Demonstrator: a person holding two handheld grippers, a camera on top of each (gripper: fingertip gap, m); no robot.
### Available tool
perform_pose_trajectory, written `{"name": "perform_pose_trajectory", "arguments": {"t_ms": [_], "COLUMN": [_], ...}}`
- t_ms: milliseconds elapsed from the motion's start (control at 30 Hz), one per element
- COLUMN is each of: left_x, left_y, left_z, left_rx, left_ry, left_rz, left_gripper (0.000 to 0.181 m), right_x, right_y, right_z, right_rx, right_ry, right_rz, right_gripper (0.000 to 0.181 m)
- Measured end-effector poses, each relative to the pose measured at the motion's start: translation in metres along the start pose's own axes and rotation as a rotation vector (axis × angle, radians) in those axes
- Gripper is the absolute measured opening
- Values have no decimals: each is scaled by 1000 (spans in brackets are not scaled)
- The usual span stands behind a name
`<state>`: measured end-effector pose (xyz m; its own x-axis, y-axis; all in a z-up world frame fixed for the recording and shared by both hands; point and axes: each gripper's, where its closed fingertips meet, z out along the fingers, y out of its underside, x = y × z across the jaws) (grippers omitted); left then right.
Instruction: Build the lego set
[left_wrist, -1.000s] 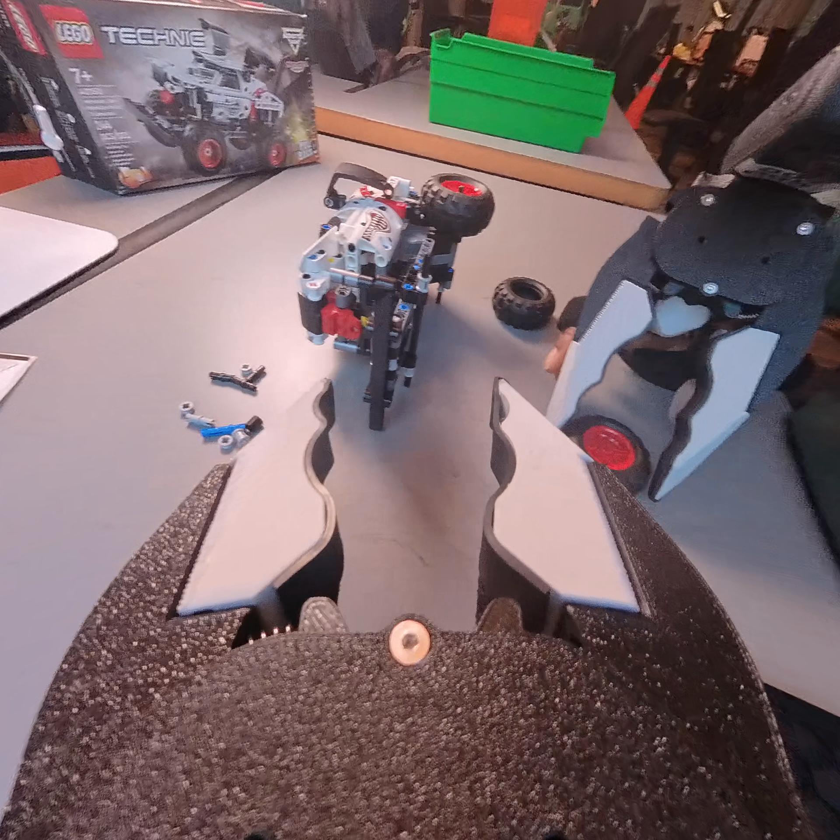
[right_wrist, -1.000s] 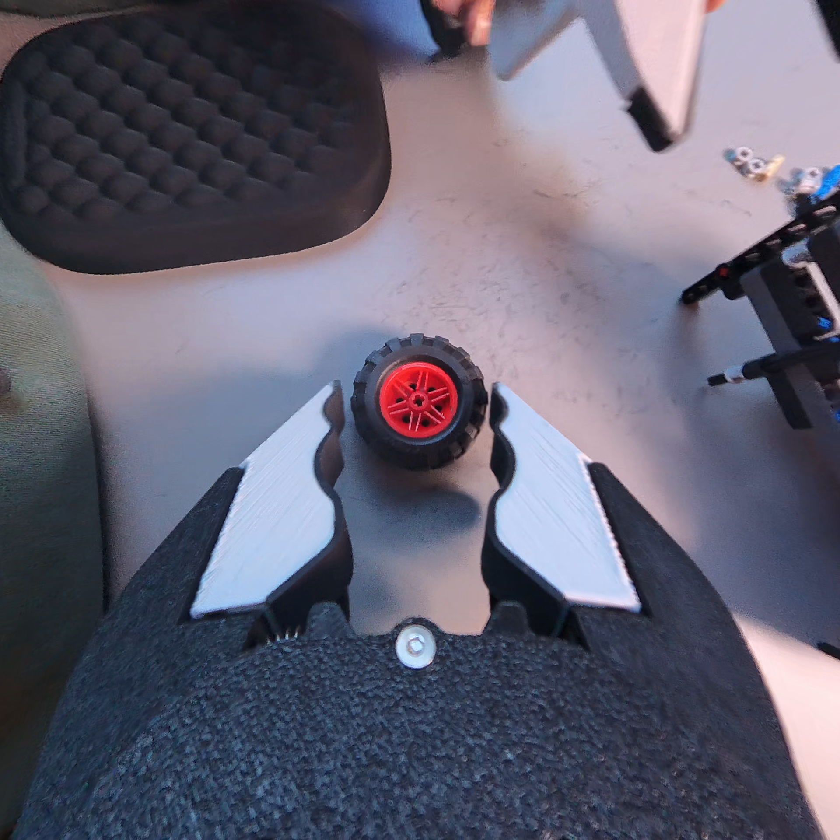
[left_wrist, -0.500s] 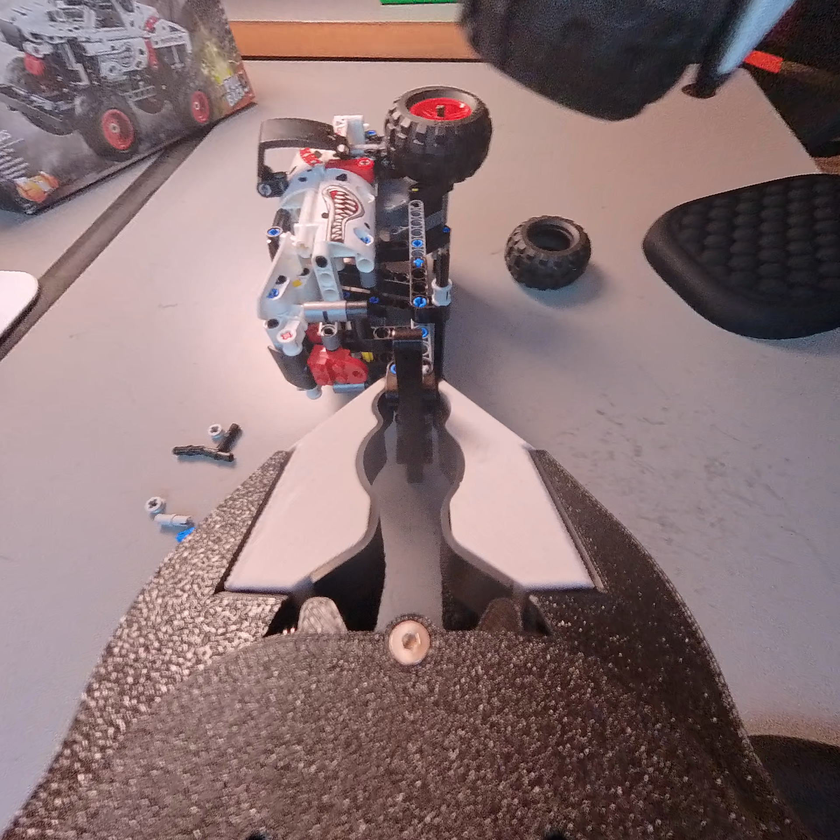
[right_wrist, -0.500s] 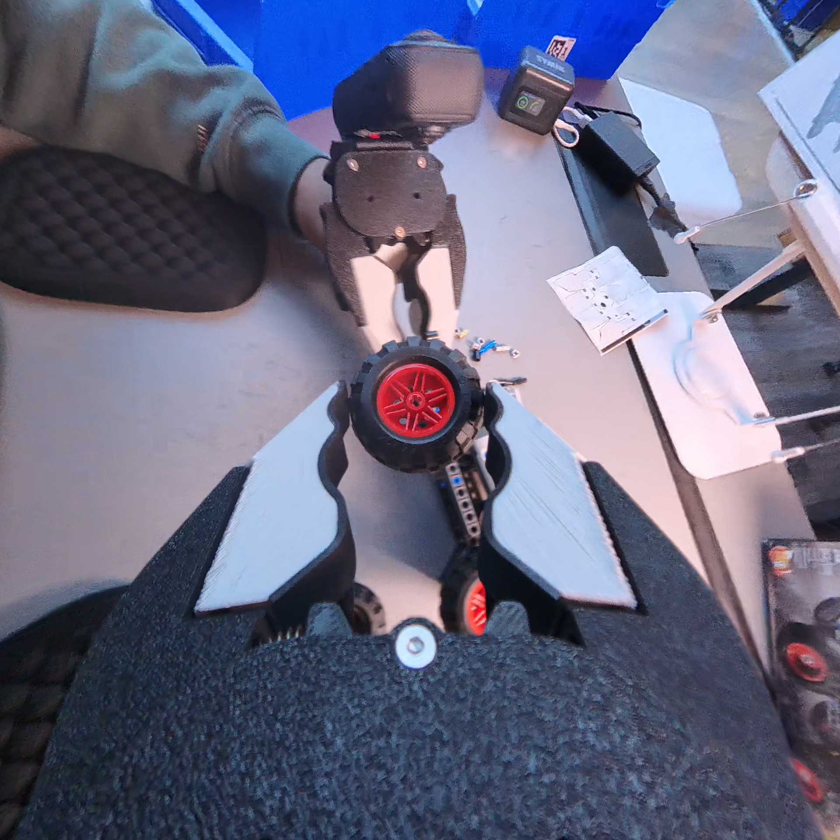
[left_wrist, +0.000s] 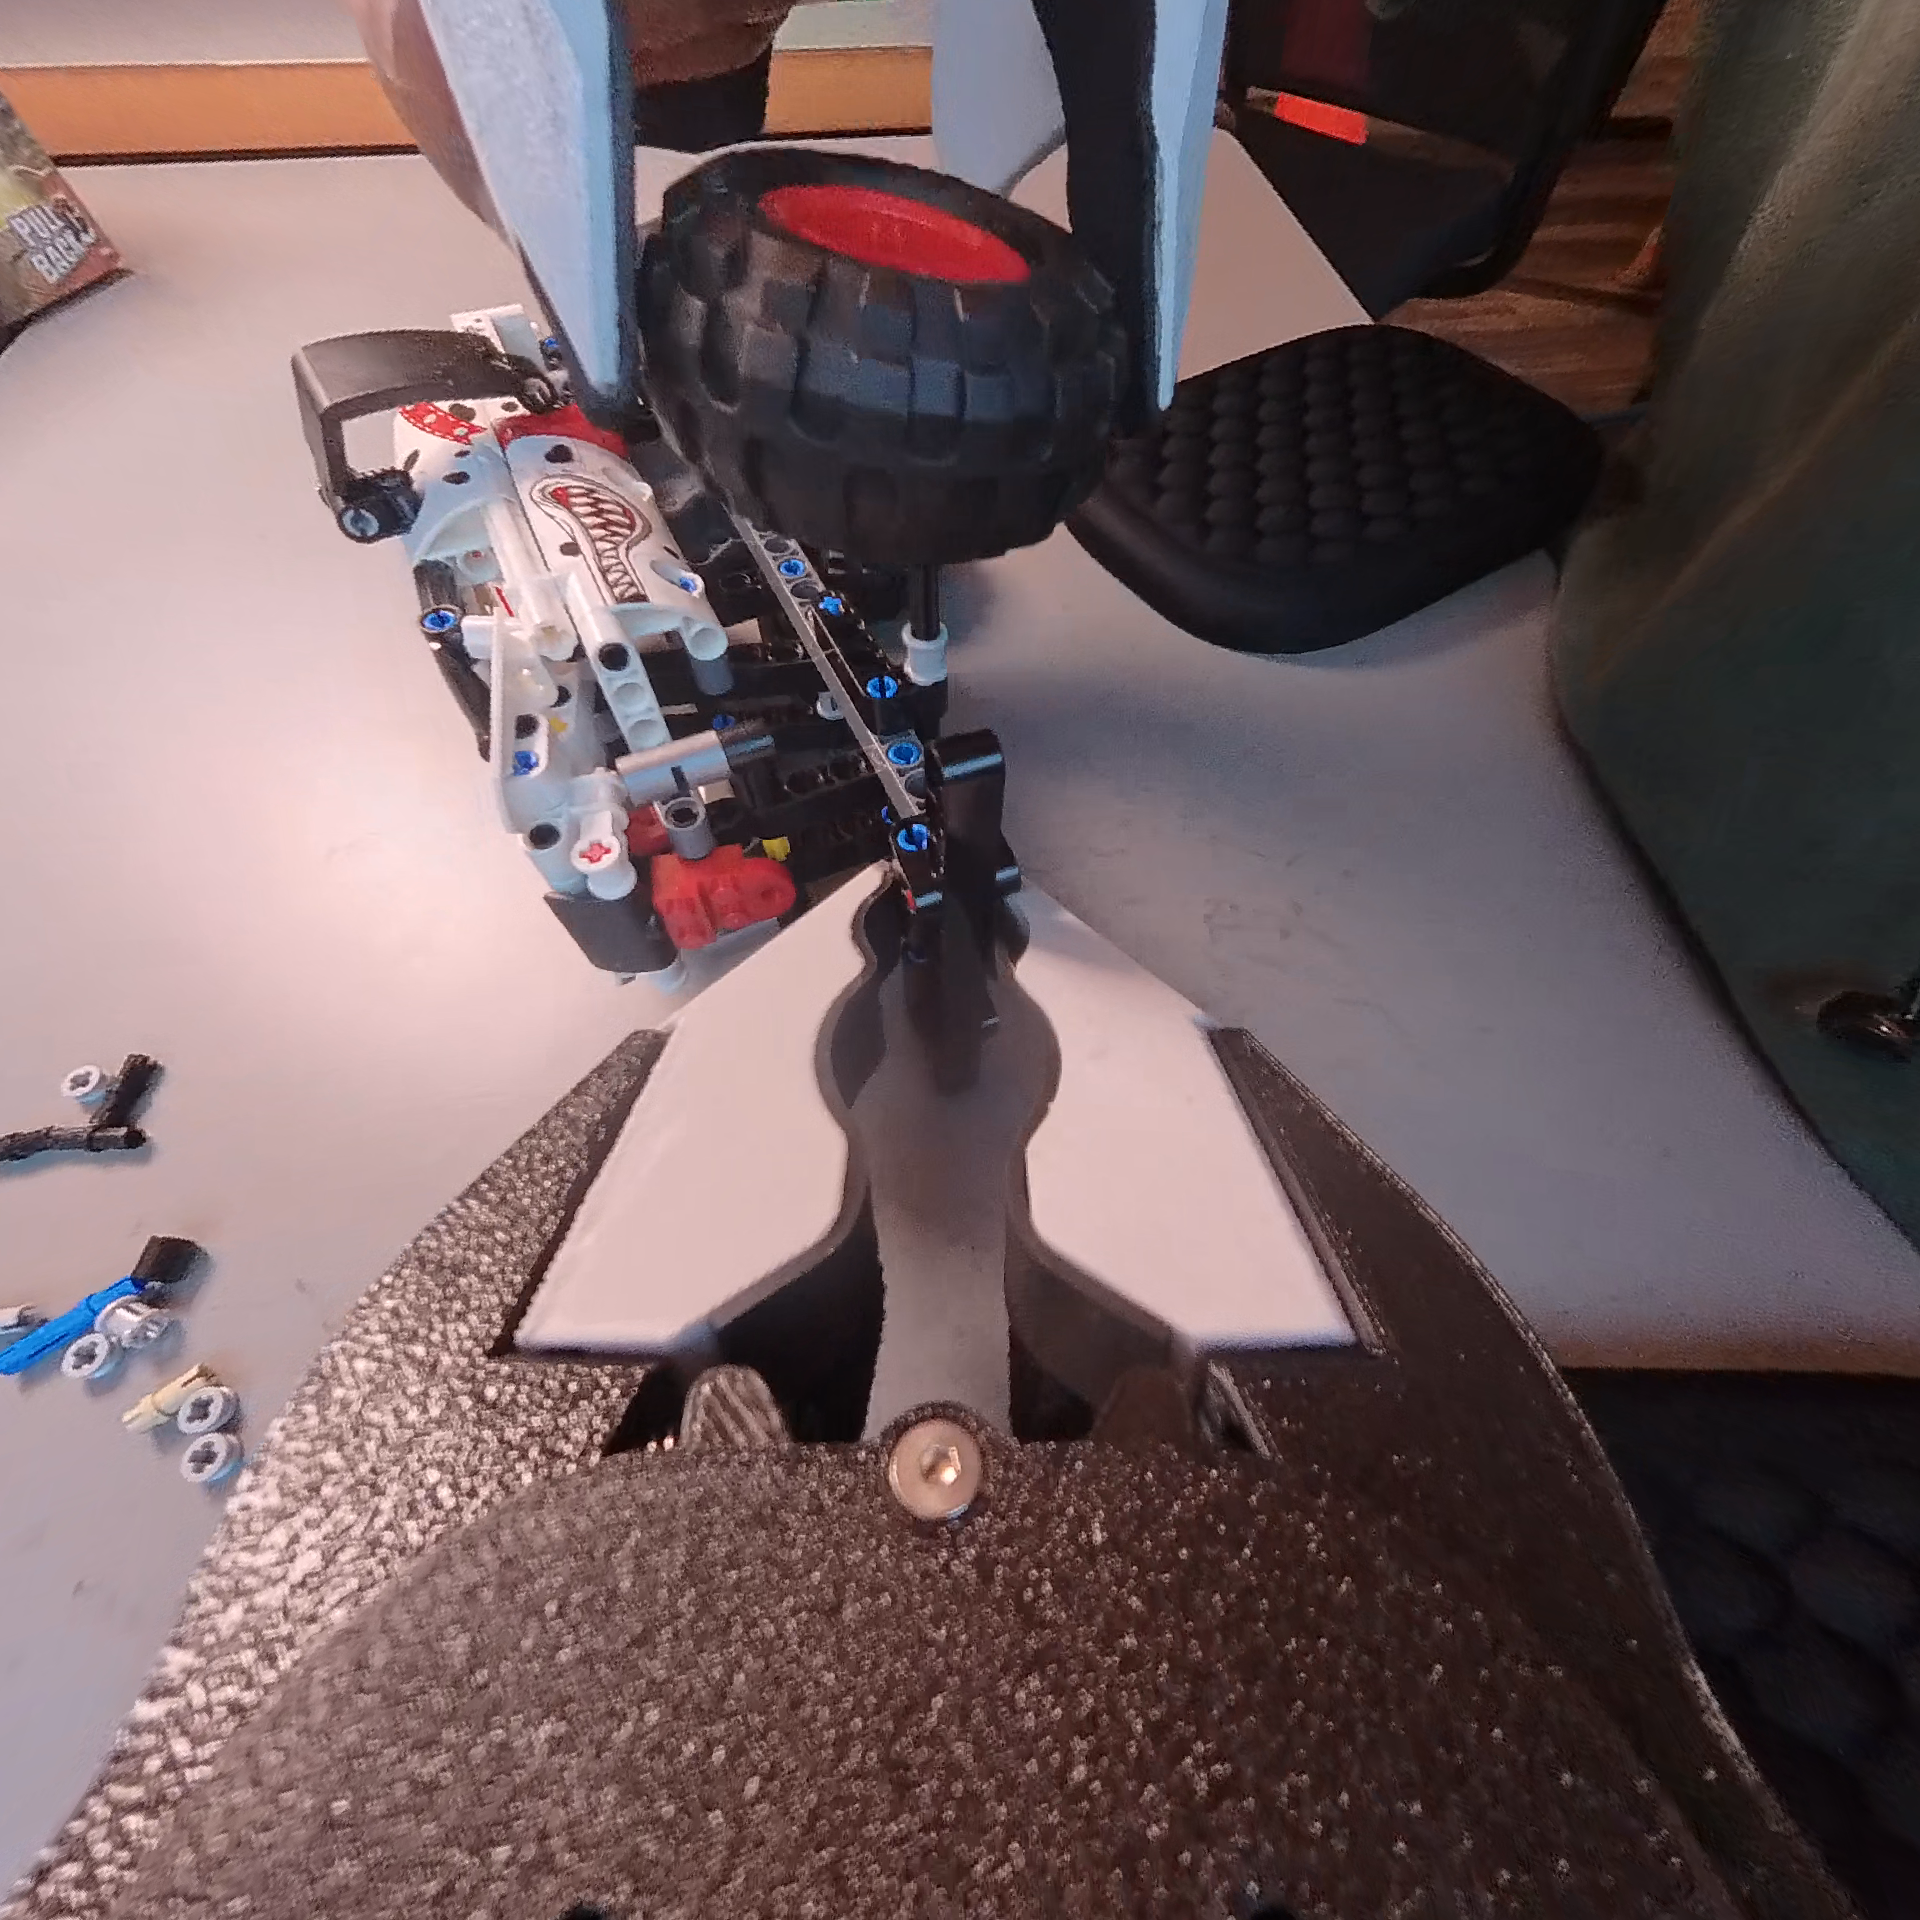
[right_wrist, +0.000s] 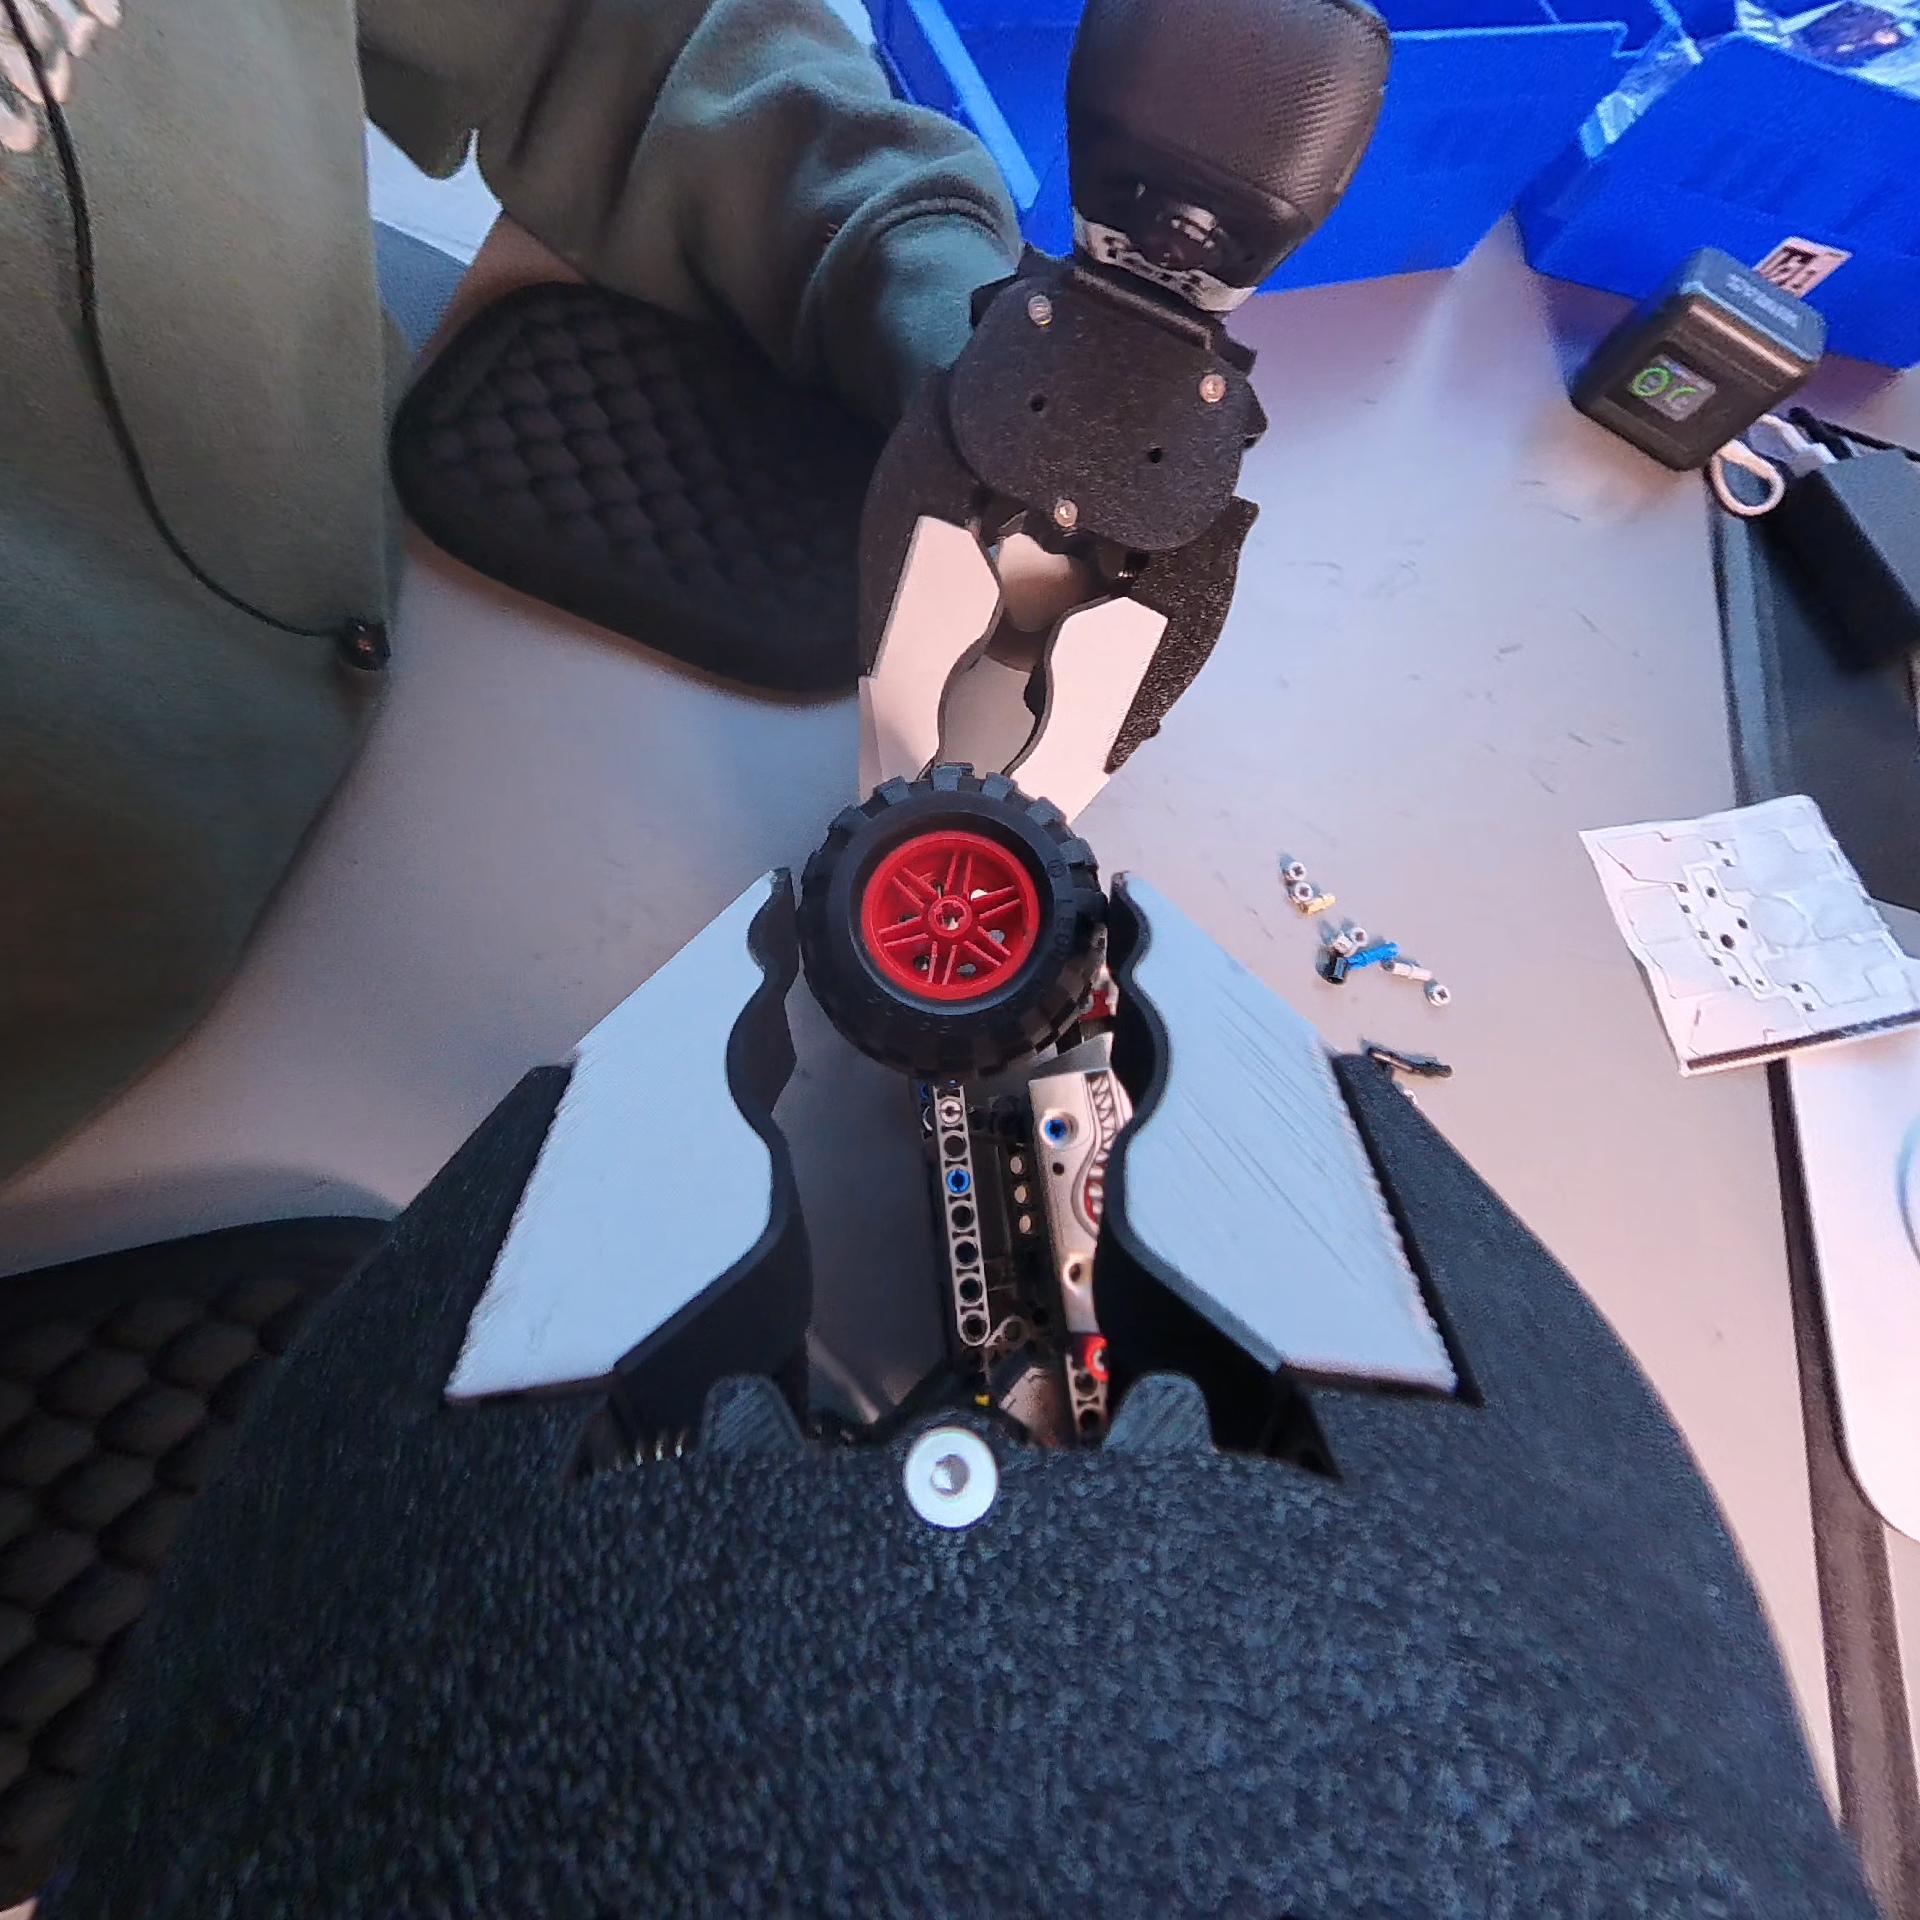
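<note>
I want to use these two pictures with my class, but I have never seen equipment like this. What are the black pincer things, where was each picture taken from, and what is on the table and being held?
There is no robot: a person holds a two-finger gripping tool in each hand. Each tool carries a camera looking along its grey fingers, so each picture is one tool's own view.

In the left view, the left tool is shut on a black beam at the near end of a half-built toy truck lying on the grey table.

In the right view, the right tool grips a wheel, black tyre with red hub, above the truck. The left tool shows opposite, below a green sleeve.

Also on the table: loose small parts, a paper sheet and a black bumpy pad.
</note>
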<state>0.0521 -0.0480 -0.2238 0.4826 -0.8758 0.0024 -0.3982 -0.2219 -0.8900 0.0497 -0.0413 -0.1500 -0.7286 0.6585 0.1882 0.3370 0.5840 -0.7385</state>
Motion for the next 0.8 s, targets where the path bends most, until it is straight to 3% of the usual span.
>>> {"name": "perform_pose_trajectory", "arguments": {"t_ms": [400,800], "left_x": [0,-1], "left_y": [0,-1], "left_z": [0,-1], "left_rx": [9,18], "left_ry": [8,-3], "left_rz": [5,7], "left_gripper": [13,13], "right_x": [-5,-9], "right_y": [10,18], "right_z": [11,17], "right_rx": [-6,-68], "right_ry": [-140,-178], "right_rz": [-1,3], "right_gripper": [59,59]}}
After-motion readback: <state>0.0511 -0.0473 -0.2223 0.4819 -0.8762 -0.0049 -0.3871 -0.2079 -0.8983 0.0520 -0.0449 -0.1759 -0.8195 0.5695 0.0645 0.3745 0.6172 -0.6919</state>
